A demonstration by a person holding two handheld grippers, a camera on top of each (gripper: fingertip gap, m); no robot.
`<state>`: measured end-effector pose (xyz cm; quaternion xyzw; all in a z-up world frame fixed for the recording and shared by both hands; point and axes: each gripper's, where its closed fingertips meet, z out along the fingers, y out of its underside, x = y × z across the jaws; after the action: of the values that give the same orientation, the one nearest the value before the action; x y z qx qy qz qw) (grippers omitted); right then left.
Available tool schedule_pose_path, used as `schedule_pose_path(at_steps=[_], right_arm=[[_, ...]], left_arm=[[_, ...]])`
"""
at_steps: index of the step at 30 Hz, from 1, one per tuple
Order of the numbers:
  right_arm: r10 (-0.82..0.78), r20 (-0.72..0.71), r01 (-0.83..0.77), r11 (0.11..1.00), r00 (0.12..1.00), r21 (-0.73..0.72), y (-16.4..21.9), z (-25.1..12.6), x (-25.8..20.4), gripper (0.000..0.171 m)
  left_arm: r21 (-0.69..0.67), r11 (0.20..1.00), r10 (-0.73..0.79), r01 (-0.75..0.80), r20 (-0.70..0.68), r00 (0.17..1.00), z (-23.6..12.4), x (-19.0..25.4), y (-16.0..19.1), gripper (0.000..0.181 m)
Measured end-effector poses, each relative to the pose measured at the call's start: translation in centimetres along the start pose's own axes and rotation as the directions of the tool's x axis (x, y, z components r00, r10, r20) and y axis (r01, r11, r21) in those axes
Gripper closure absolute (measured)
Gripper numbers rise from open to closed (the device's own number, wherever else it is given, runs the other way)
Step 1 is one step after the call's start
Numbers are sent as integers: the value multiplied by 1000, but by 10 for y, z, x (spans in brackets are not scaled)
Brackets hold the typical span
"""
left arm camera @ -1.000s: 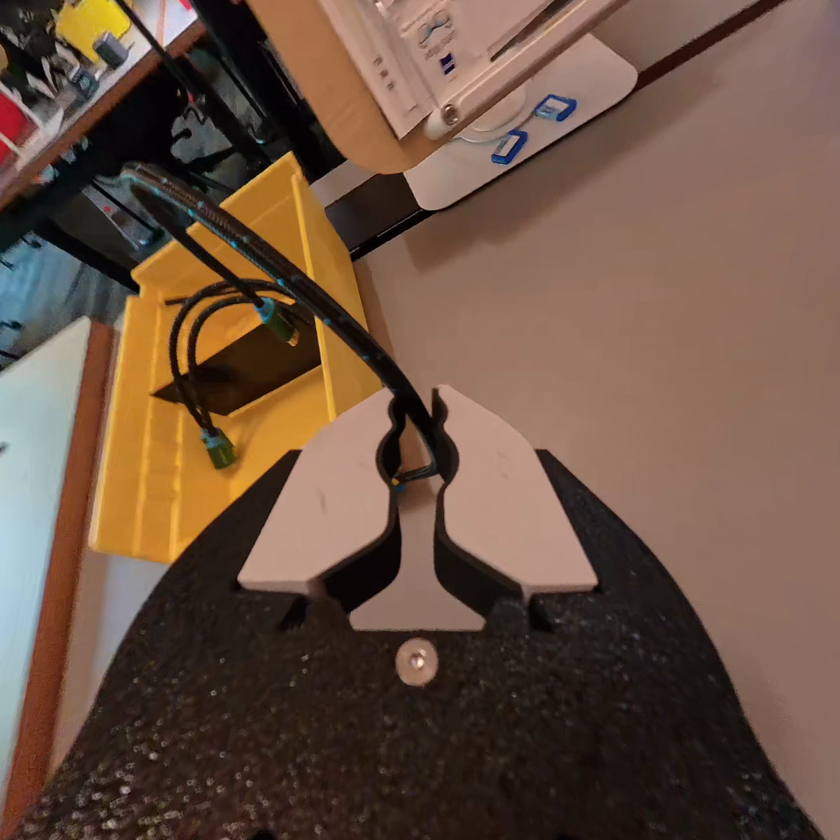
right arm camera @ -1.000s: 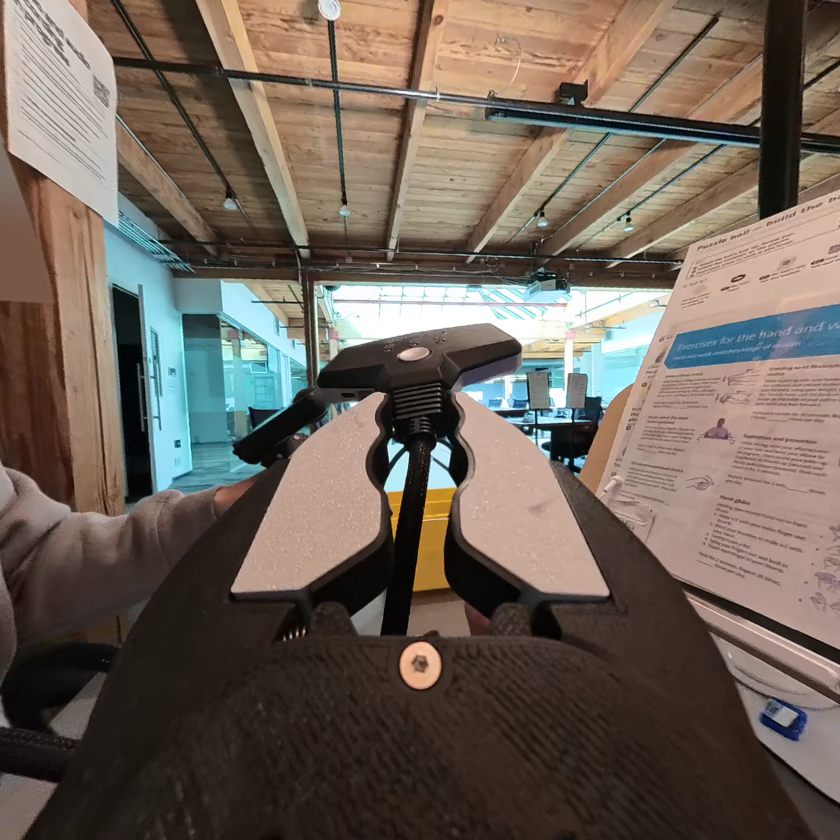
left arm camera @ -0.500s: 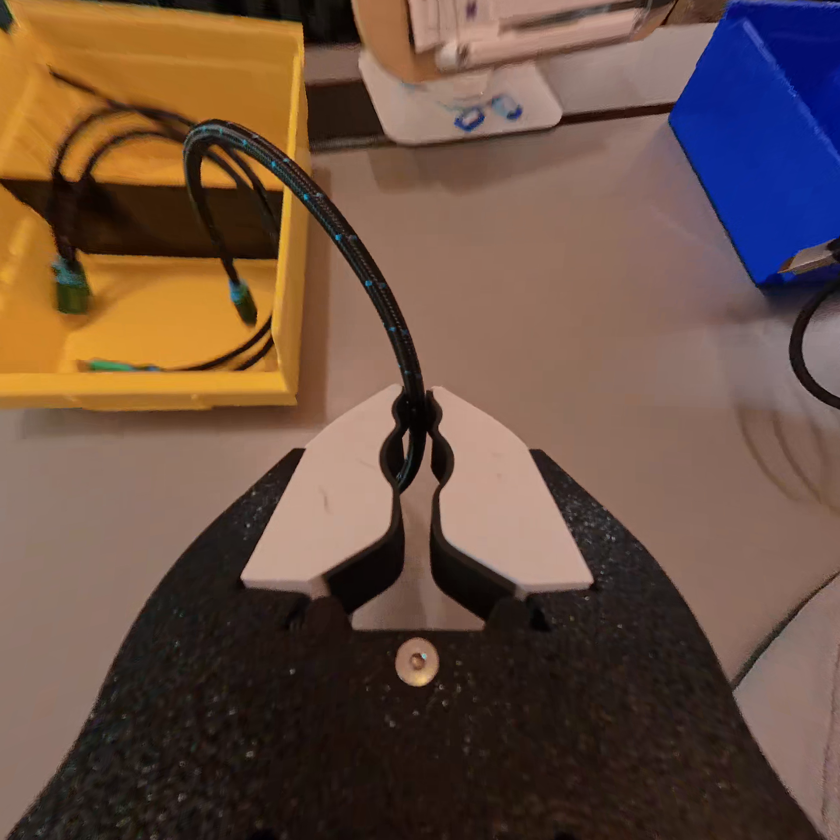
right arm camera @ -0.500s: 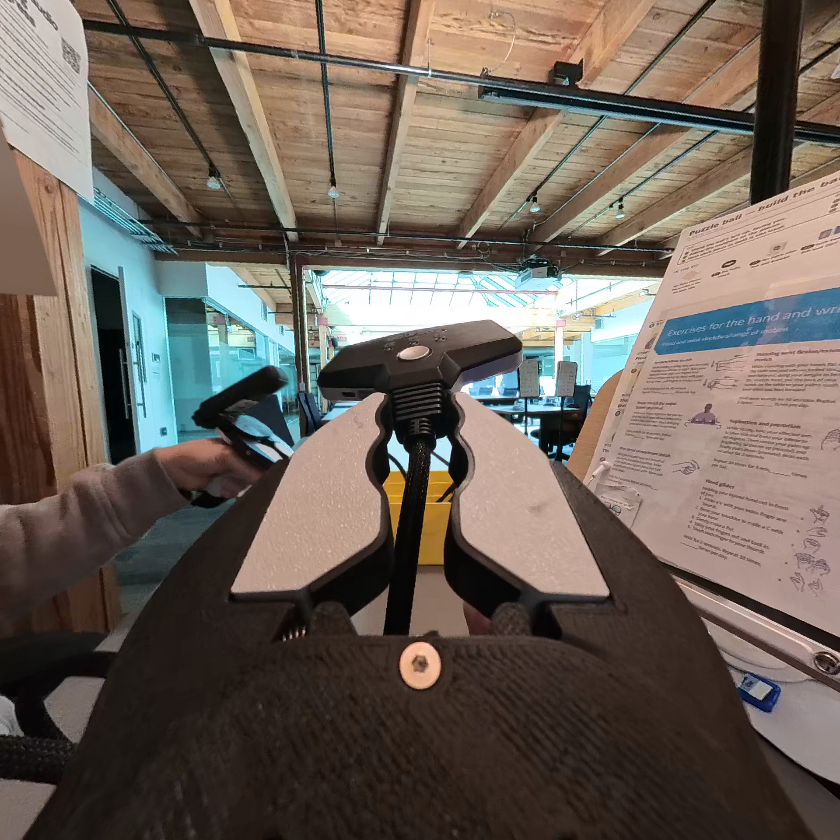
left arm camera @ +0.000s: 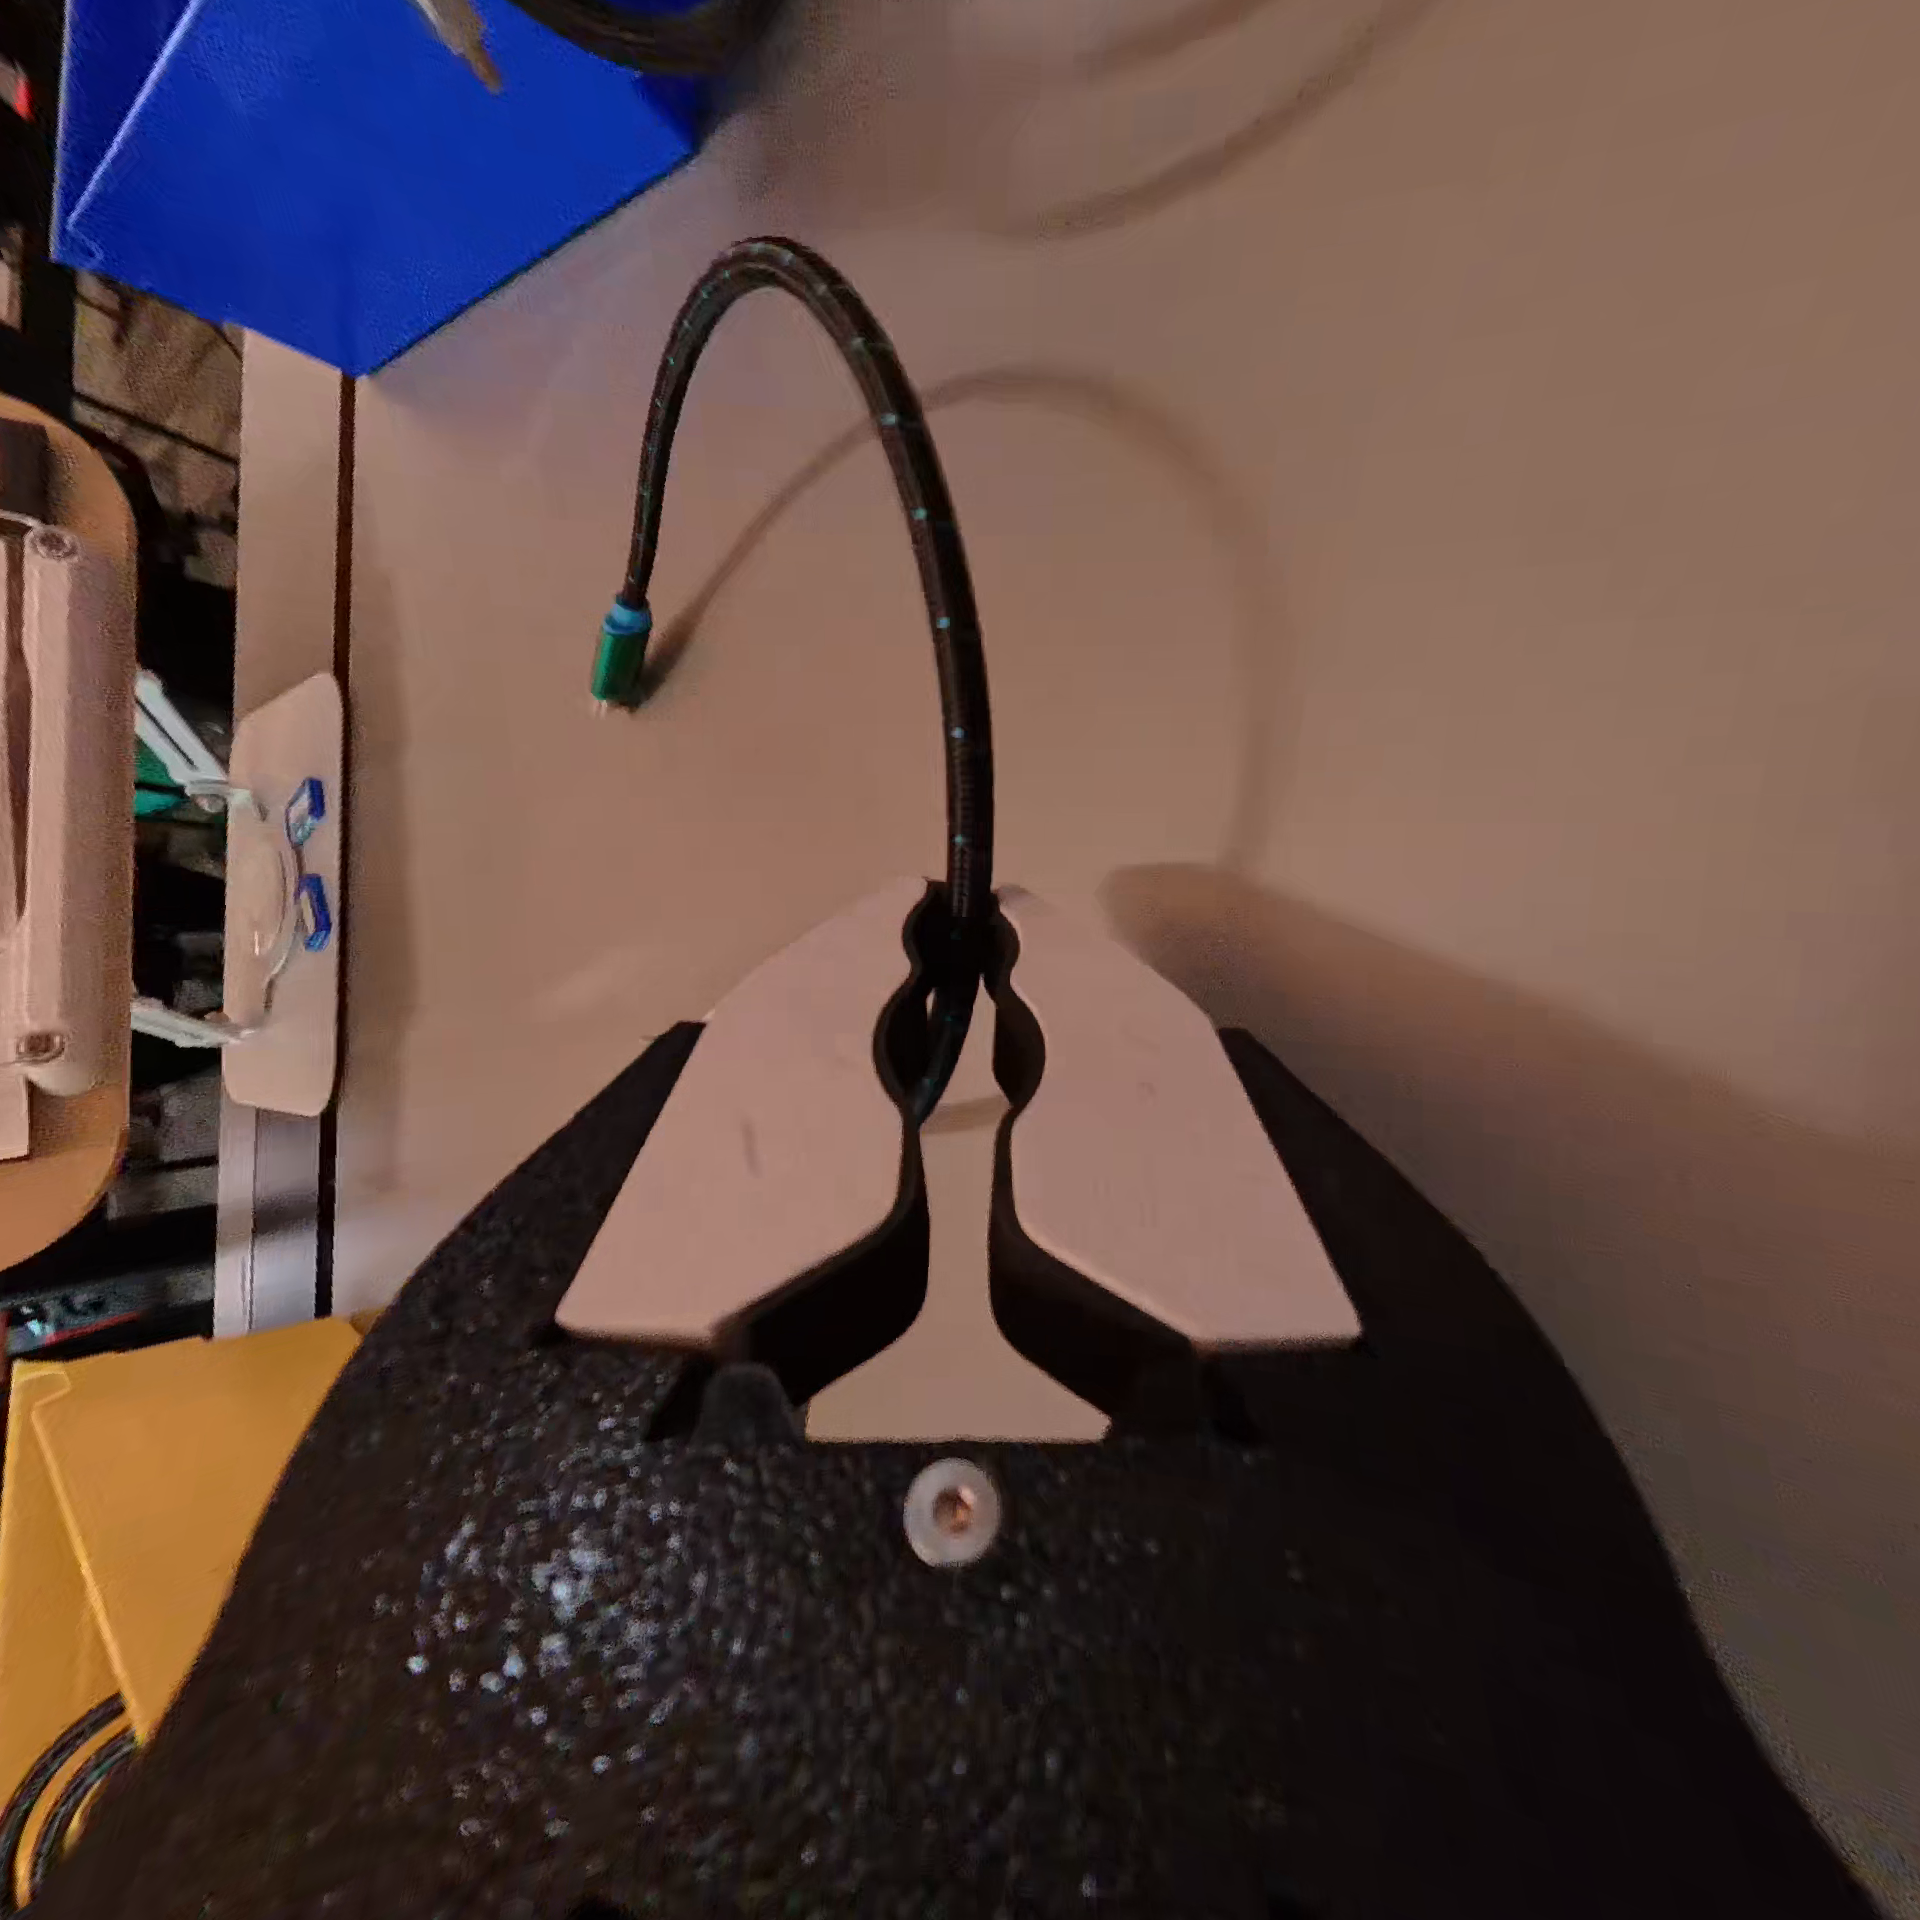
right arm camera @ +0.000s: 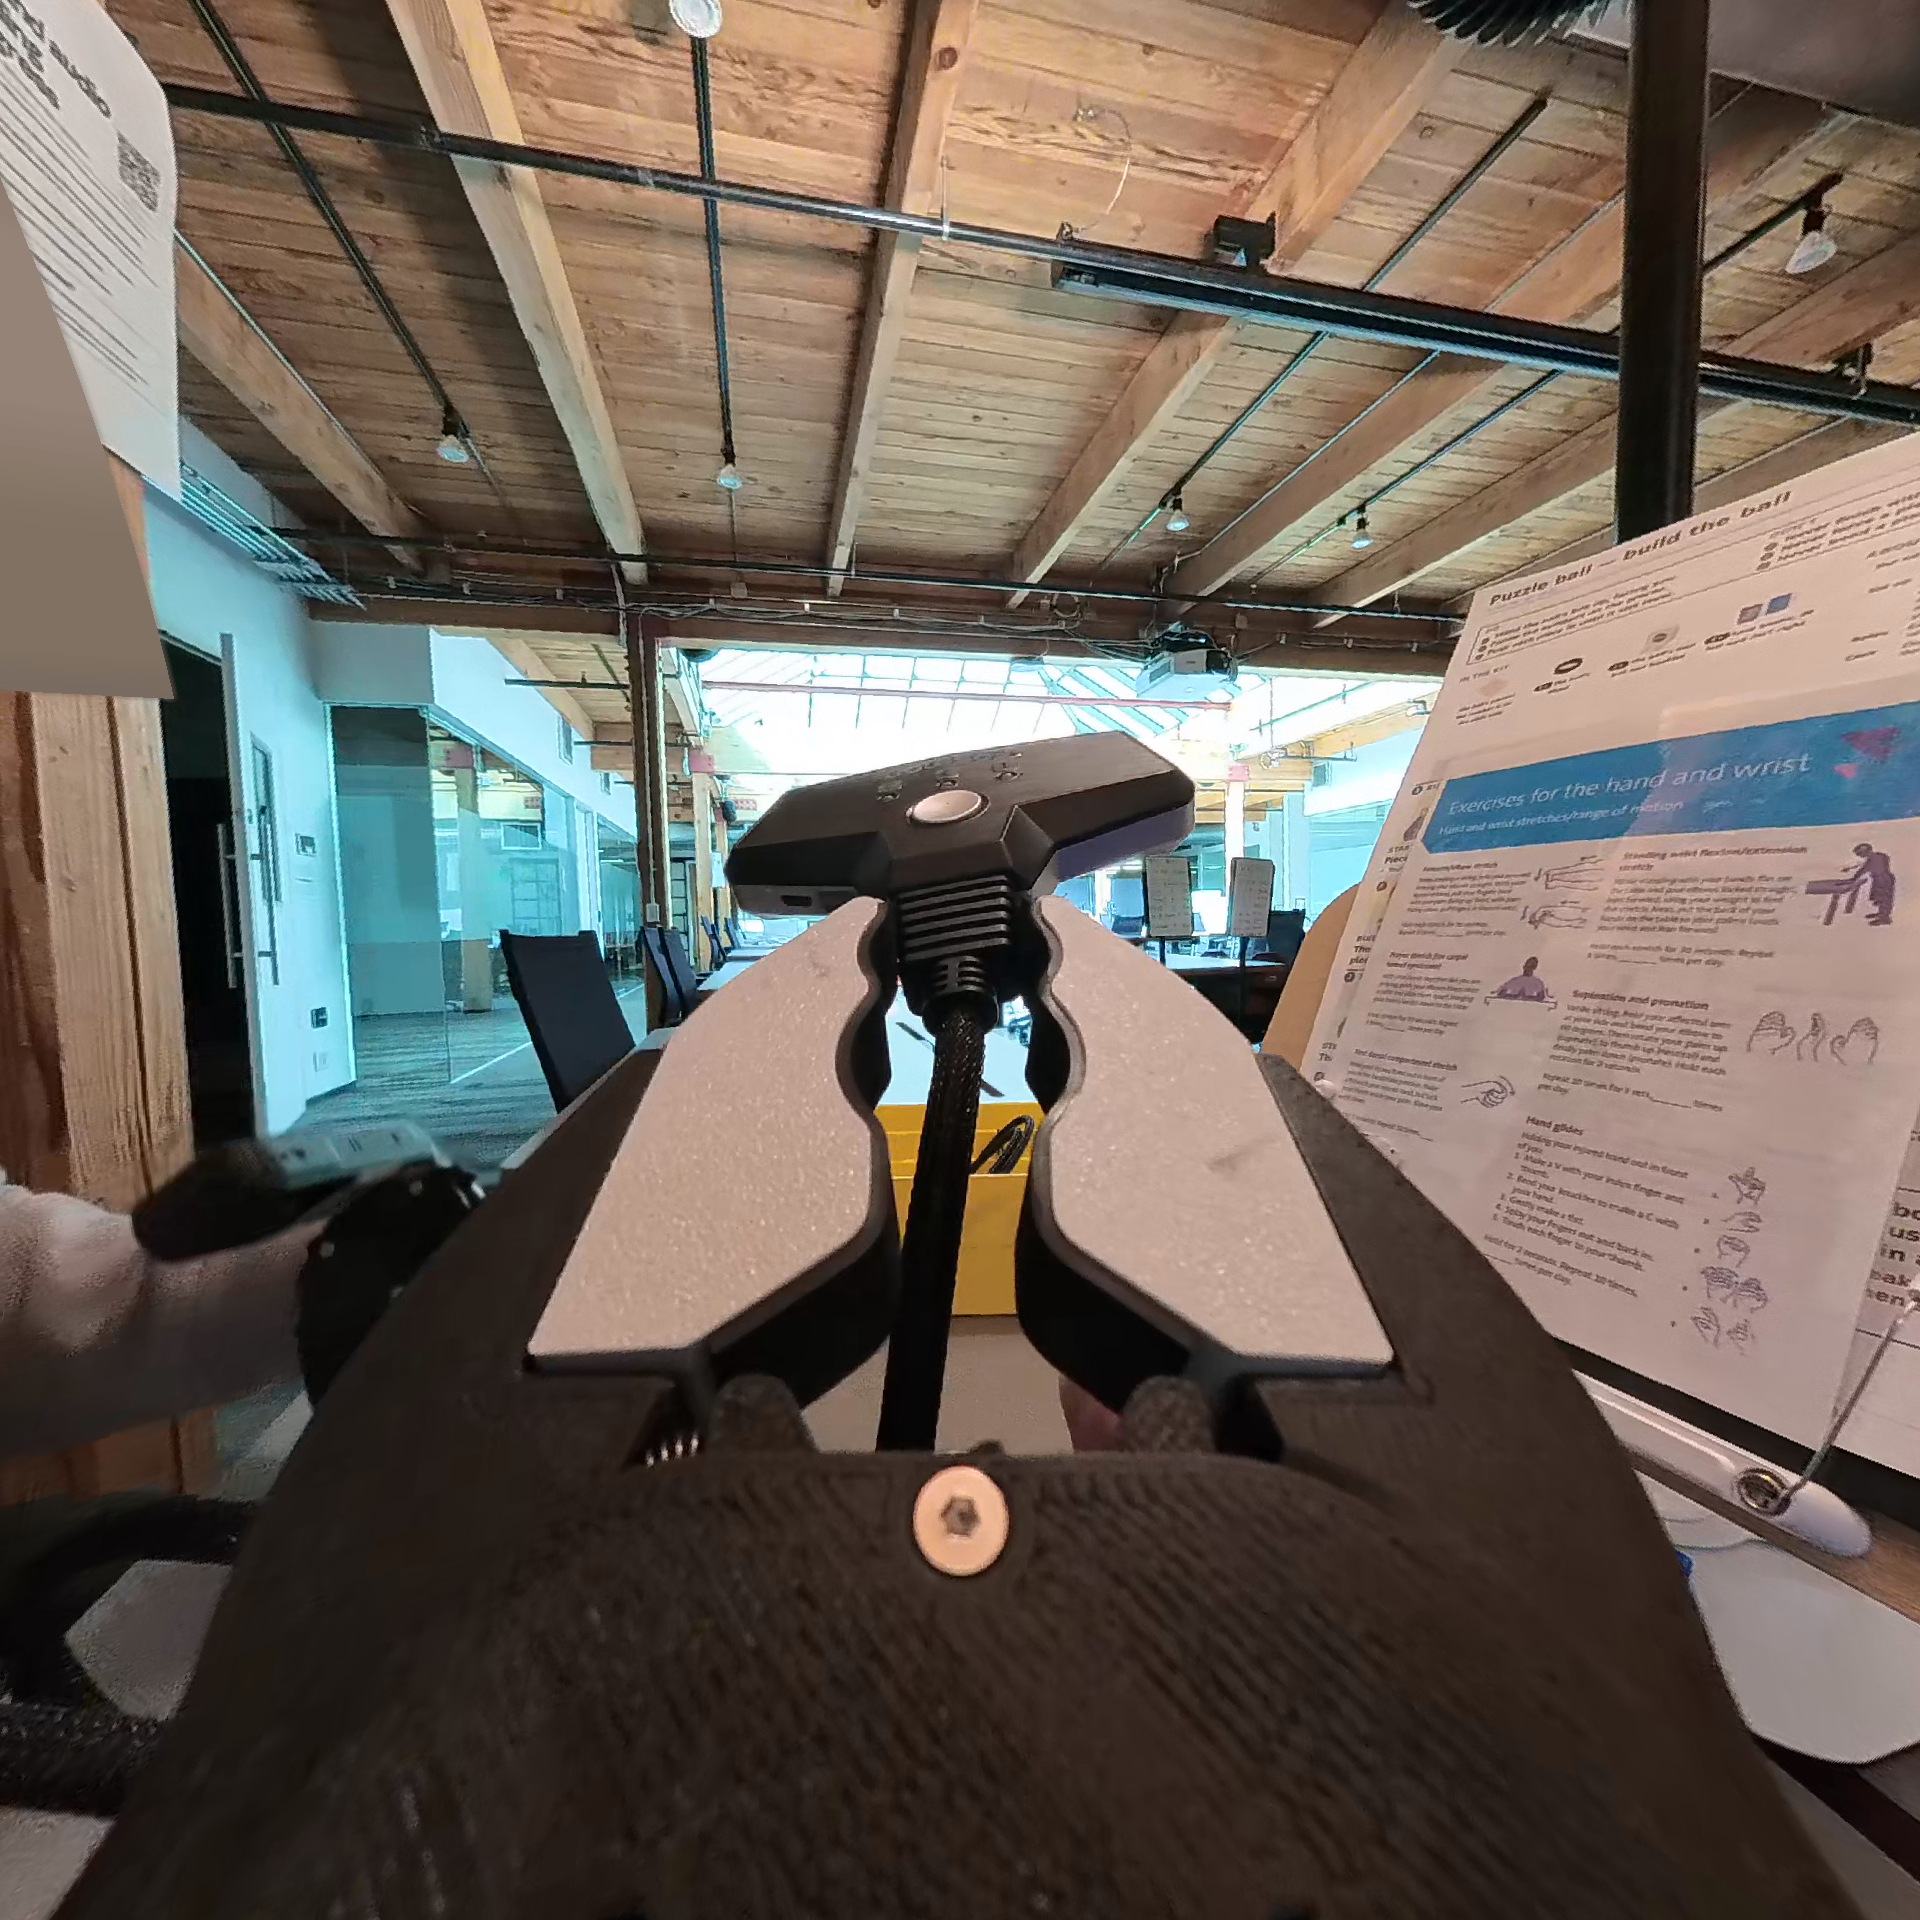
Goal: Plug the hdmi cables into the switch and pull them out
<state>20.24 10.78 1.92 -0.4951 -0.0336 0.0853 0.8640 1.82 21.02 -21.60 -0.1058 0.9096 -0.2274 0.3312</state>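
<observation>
My left claw [left arm camera: 958, 914] pinches the light, springy braided cable [left arm camera: 940, 623] mid-length, green plug [left arm camera: 620, 660] flopping at 10 o'clock, better regripped there; right claw [right arm camera: 956, 935] clamps the rigid switch [right arm camera: 961, 821] by its ribbed neck.

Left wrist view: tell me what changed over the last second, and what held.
The left gripper swung its braided cable away from the yellow bin and across the table toward the blue bin; the cable's green plug, earlier out of sight, now hangs free. No grip changed: the left stays shut on the cable, and the right gripper still holds the switch up by its ribbed collar.
</observation>
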Motion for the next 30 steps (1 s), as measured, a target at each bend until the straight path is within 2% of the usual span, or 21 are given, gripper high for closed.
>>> schedule_pose_path(at_steps=[5, 8, 11, 13, 14, 16, 18, 20, 22, 26, 30], right_arm=[[6, 8, -6, 1000, 1000, -7, 4, 2, 0, 149], [8, 11, -7, 1000, 1000, -18, 8, 3, 0, 149], [10, 10, -10, 1000, 1000, -20, 9, 3, 0, 149], [11, 13, -11, 1000, 1000, -21, 10, 3, 0, 149], [9, 11, -9, 1000, 1000, -23, 10, 4, 0, 149], [8, 14, -8, 999, 1000, -31, 13, 5, -1, 149], [11, 19, -11, 999, 1000, -37, 16, 6, -1, 149], [20, 36, -18, 999, 999, -43, 20, 8, -4, 149], [23, 48, -20, 998, 999, -64, 26, 10, -6, 149], [16, 68, -8, 992, 998, -125, 41, 13, -9, 149], [17, 91, -2, 988, 996, -157, 50, 17, -14, 149]], left_arm=[[28, 999, -38, 37, 45, 998, 7, 1, 19, 173], [64, 987, -146, 145, 13, 989, 1, 1, 21, 143], [114, 927, -348, 357, -94, 933, -10, 1, 15, 132], [193, 805, -555, 561, -88, 827, -17, -22, 10, 127], [221, 718, -666, 660, -58, 744, -18, -38, 14, 127], [252, 542, -839, 802, 98, 536, -13, -71, 41, 121], [277, 445, -892, 852, 227, 392, -4, -85, 66, 120], [262, 405, -897, 876, 298, 325, 10, -89, 81, 120], [199, 385, -886, 901, 352, 301, 24, -89, 92, 121], [37, 349, -872, 936, 380, 309, 51, -82, 103, 124], [18, 349, -854, 937, 418, 311, 59, -88, 108, 139]])
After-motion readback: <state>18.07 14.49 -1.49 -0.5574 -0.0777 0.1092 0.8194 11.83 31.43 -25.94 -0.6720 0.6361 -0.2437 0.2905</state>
